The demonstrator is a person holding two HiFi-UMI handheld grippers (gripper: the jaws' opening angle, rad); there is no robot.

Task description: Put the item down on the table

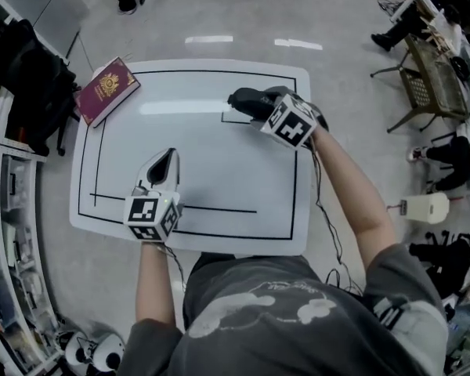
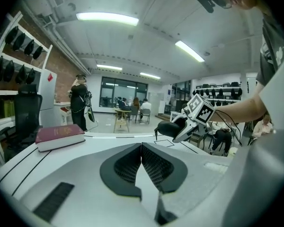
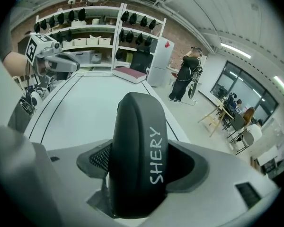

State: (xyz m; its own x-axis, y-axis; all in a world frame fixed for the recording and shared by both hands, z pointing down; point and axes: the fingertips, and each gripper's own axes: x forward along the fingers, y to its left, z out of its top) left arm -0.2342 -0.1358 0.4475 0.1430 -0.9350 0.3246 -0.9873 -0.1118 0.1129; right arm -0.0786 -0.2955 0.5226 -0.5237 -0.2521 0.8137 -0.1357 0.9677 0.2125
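Right gripper view shows us a black oval case (image 3: 137, 126) marked SHERY, clamped between the right tongs (image 3: 138, 167) over the desk (image 3: 85, 103), toward its far right corner. We judge the case rigid, light and smooth, so best gripped across its narrow sides. The left tongs (image 2: 141, 148) are pressed together, empty, at the desk's near left edge.

I see the white surface (image 1: 219, 171), marked with a black-lined rectangle; my left tool (image 1: 168, 161) is at its near left, jaws tapering together and pointing away from me; my right tool (image 1: 260, 106) is over the far right part, with a dark item (image 1: 241, 99) jutting from its front; whether that item touches the surface I cannot tell; a maroon booklet (image 1: 107, 90) with a gold emblem lies at the far left corner, overhanging the edge.
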